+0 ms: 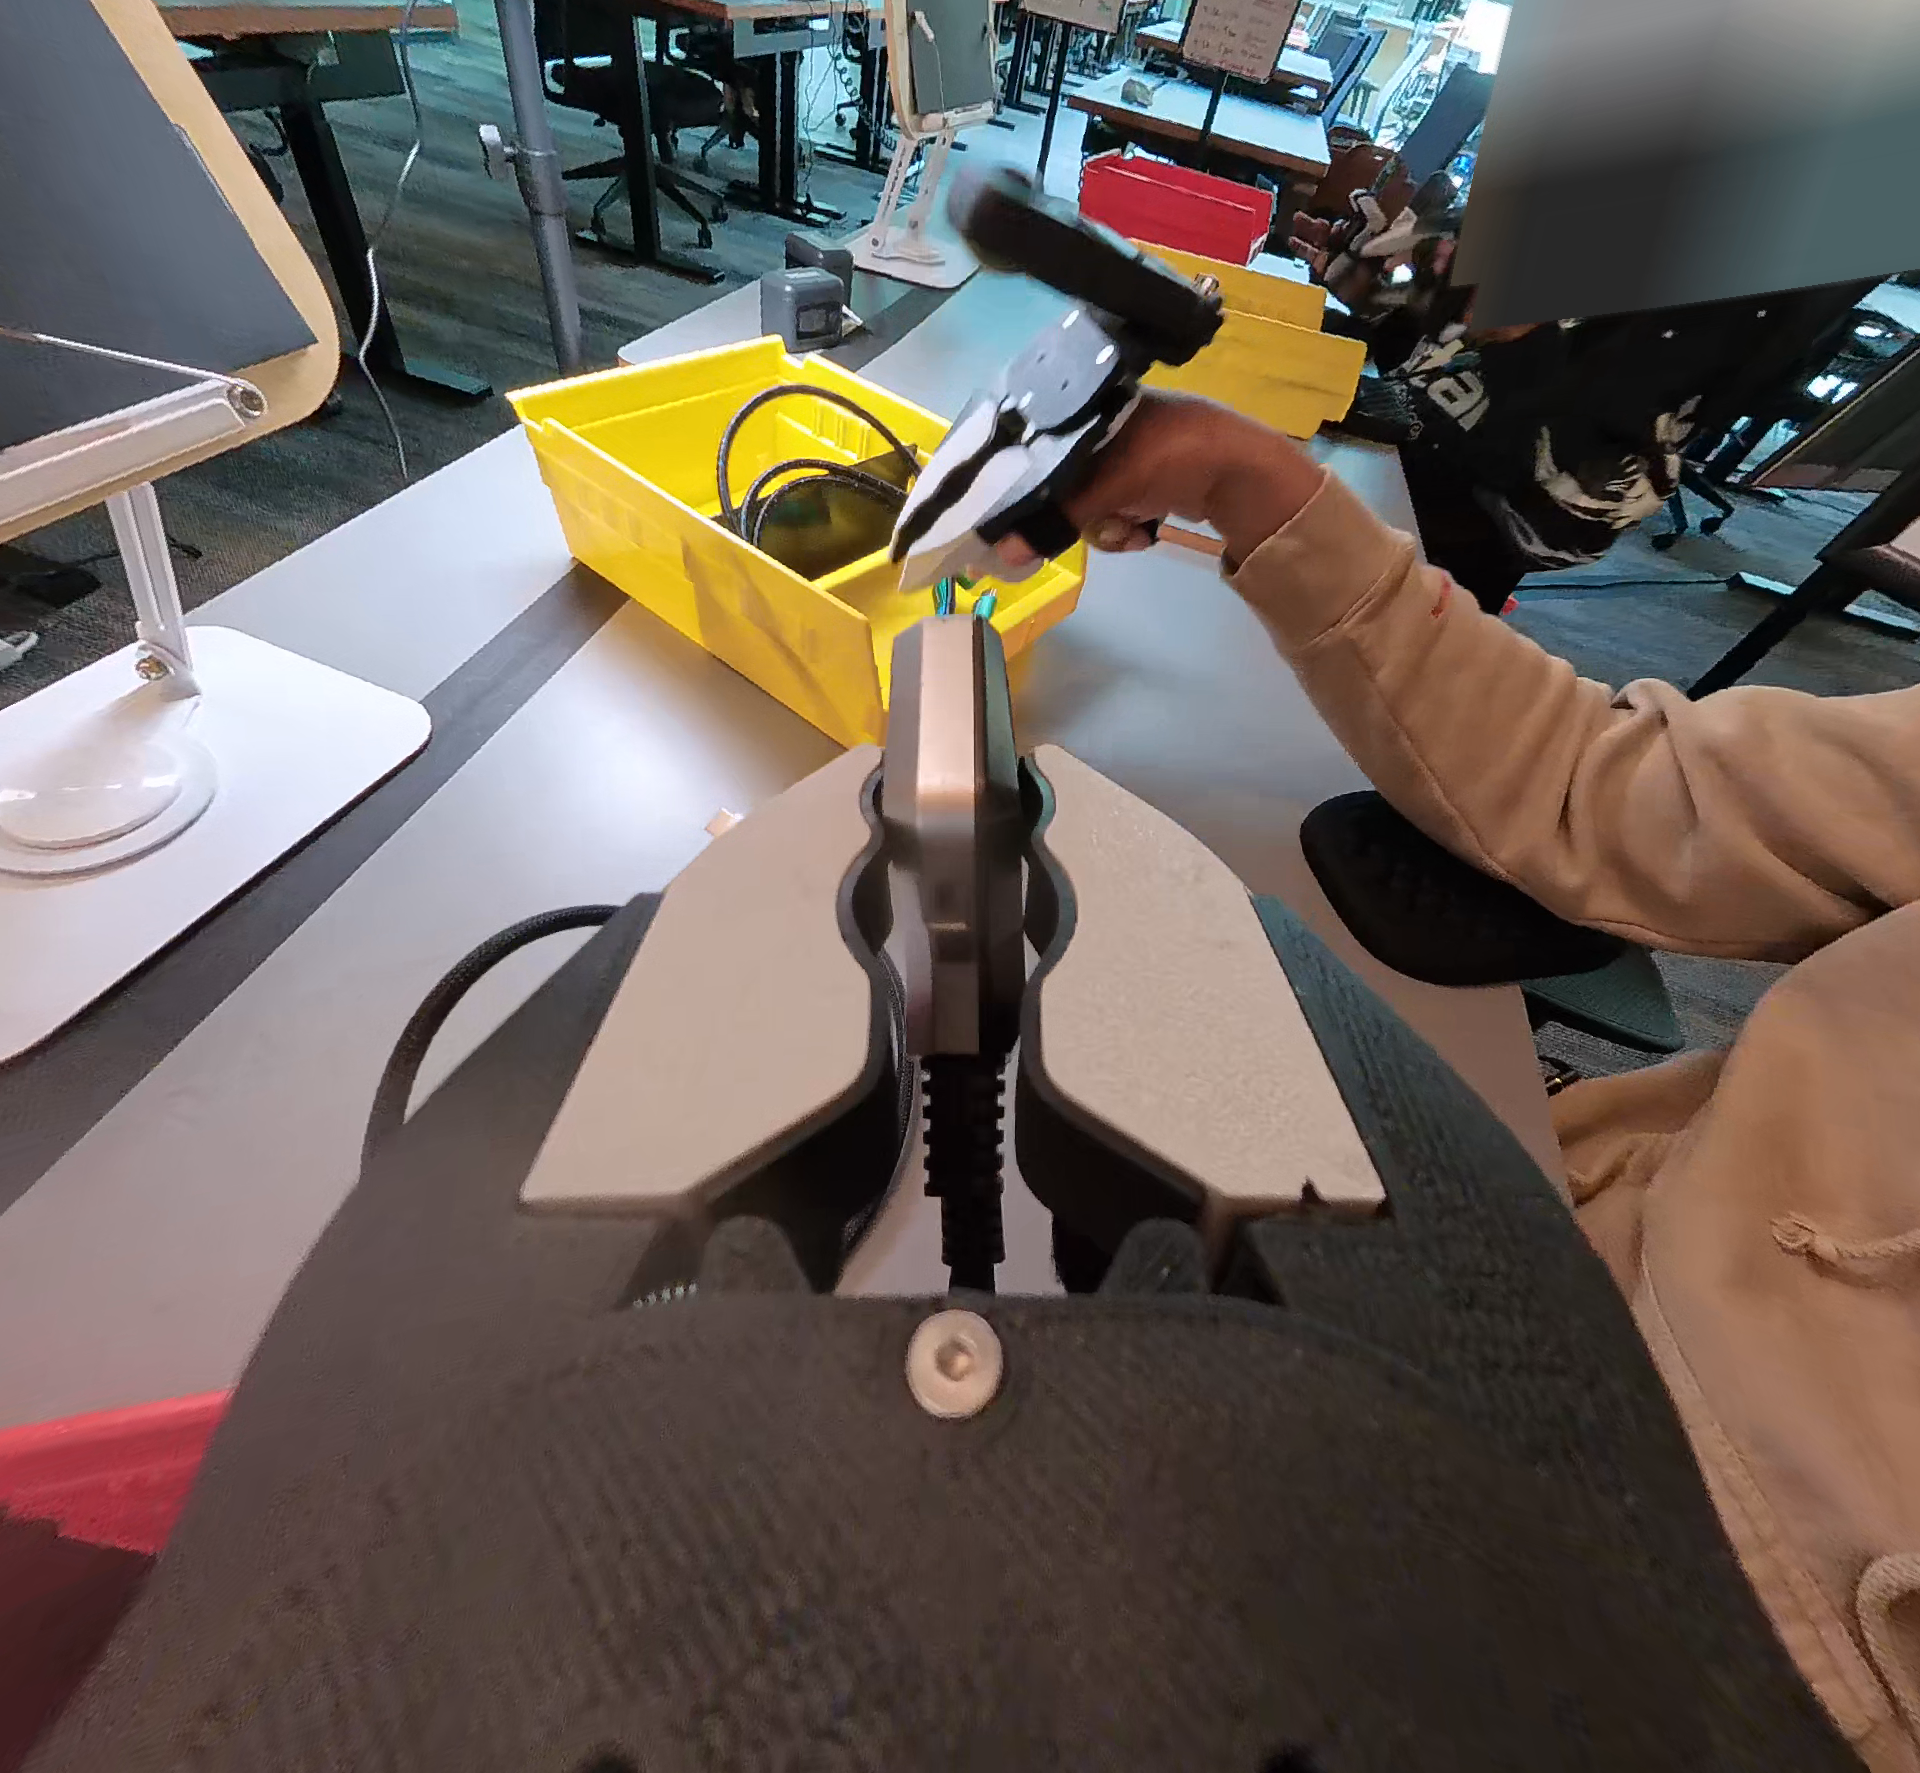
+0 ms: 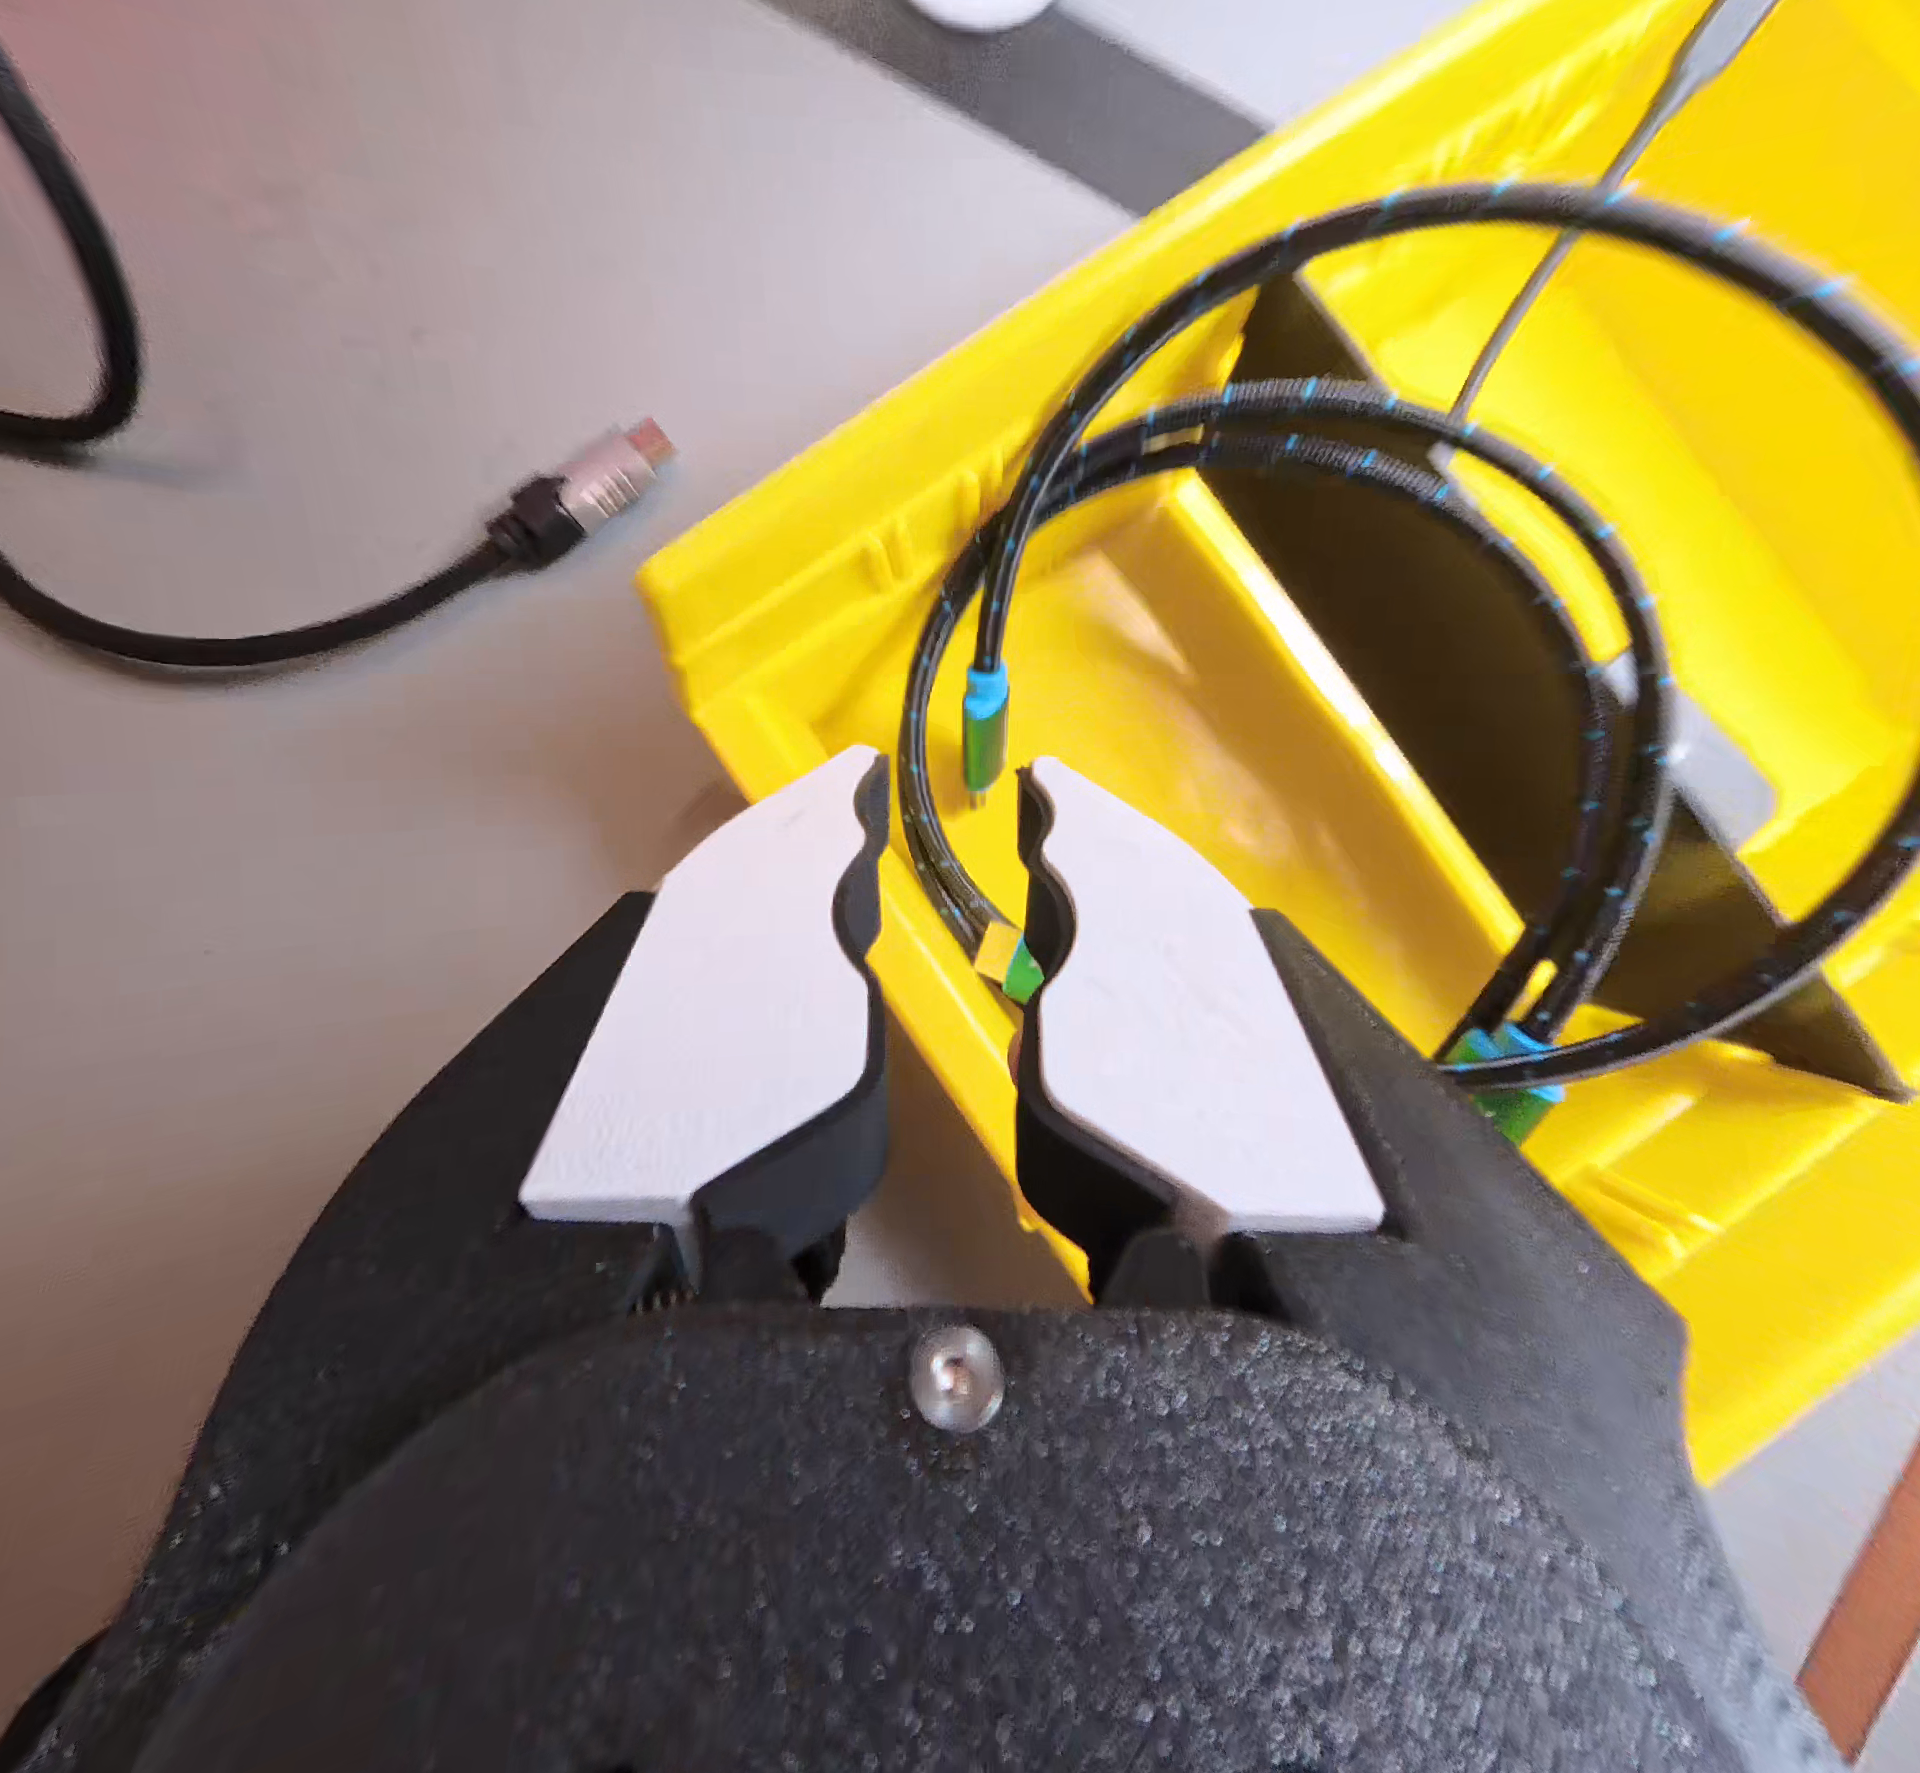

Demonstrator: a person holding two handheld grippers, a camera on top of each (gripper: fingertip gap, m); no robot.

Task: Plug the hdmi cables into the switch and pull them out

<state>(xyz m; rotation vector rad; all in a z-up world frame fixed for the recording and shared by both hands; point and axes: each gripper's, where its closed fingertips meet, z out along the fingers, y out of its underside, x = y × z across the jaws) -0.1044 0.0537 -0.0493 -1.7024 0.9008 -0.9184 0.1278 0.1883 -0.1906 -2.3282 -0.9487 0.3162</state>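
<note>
1. At the far left of the left wrist view, a white monitor stand base (image 1: pixel 156 819) sits on the grey table (image 1: pixel 540 788), which a dark strip crosses.
2. A black braided cable (image 1: pixel 457 985) loops on the table beside the left gripper (image 1: pixel 951 767) and runs back between its fingers.
3. The left gripper's jaws are closed tight on the switch (image 1: pixel 940 788), a slim silver-grey box held upright on edge, its ribbed black strain relief hanging below the grip.
4. Just past the switch stands the yellow bin (image 1: pixel 665 497) with dark coiled cables inside.
5. Above the bin's near right corner hovers the right gripper (image 1: pixel 935 560), held by a hand (image 1: pixel 1174 476) in a tan sleeve (image 1: pixel 1507 747).
6. In the right wrist view, a loose black cable with a silver plug (image 2: pixel 613 487) lies on the table at left, apart from the bin (image 2: pixel 831 580).
7. The right gripper (image 2: pixel 954 773) has its jaws narrowly parted over the bin's corner. A green and yellow bit of a black-and-blue braided cable (image 2: pixel 1299 414) sits between them, touching the right finger; whether it is pinched I cannot tell.
8. That cable's green-and-blue plug (image 2: pixel 982 726) hangs just ahead of the fingertips, and its coils arc over a dark divider (image 2: pixel 1455 643).
</note>
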